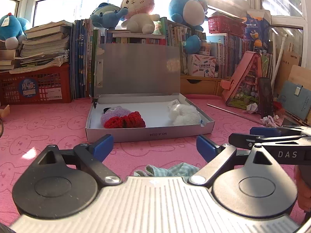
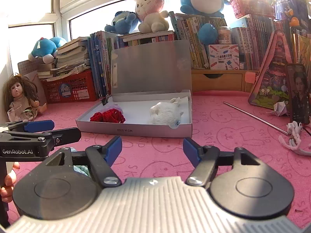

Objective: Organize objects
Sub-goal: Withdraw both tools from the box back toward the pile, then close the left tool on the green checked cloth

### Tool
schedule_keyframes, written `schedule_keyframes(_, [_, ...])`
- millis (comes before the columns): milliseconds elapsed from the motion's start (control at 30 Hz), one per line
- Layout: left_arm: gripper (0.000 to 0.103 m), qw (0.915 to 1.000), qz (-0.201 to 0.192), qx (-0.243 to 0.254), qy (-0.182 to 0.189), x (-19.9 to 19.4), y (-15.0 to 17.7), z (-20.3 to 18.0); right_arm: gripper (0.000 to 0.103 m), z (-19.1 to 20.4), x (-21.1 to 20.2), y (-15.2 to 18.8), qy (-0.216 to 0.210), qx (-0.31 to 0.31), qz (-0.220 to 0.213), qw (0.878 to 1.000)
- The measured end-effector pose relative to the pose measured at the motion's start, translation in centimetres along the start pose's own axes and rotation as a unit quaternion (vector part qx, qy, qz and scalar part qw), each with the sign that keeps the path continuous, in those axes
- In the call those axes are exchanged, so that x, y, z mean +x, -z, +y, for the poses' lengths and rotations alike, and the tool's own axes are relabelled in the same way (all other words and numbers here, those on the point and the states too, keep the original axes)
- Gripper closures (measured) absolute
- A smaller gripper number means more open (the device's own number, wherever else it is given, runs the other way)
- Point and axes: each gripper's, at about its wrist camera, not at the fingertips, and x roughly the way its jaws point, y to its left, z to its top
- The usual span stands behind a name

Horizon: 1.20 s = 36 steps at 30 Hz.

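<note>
Silver box [image 1: 149,132] sits lid-up on the pink desk [image 1: 48,128], ready to receive; checked cloth [image 1: 171,169] lies under the left gripper [image 1: 154,148], right gripper [image 2: 152,148] alongside, both fingers spread, empty.

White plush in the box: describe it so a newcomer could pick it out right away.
Start at the open grey box lying flat on the pink mat, lid propped up against the books. Inside, on the right half, lies the white plush. It is the only pale, fluffy item there; its neighbours at the left end are a red knitted piece and a lilac plush.
</note>
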Motion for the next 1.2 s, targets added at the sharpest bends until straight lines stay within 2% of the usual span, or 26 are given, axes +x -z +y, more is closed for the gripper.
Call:
schedule_keyframes(533, [0.008, 0.9997, 0.020, -0.013, 0.007, -2.5, 3.1, -0.4, 0.023, -0.2, -2.4, 3.9, 0.024, -0.006, 0.014, 1.000])
schedule_keyframes(933, [0.006, 0.9986, 0.021, -0.017, 0.046, -2.0, 3.0, -1.7, 0.023, 0.0, -1.0, 5.3, 0.052, -0.023, 0.056, 0.997])
schedule_keyframes(1200, [0.005, 0.9975, 0.050, -0.011, 0.048, -0.7, 3.8, -2.5, 0.023, 0.9, -0.1, 5.5, 0.063, -0.051, 0.083, 0.993])
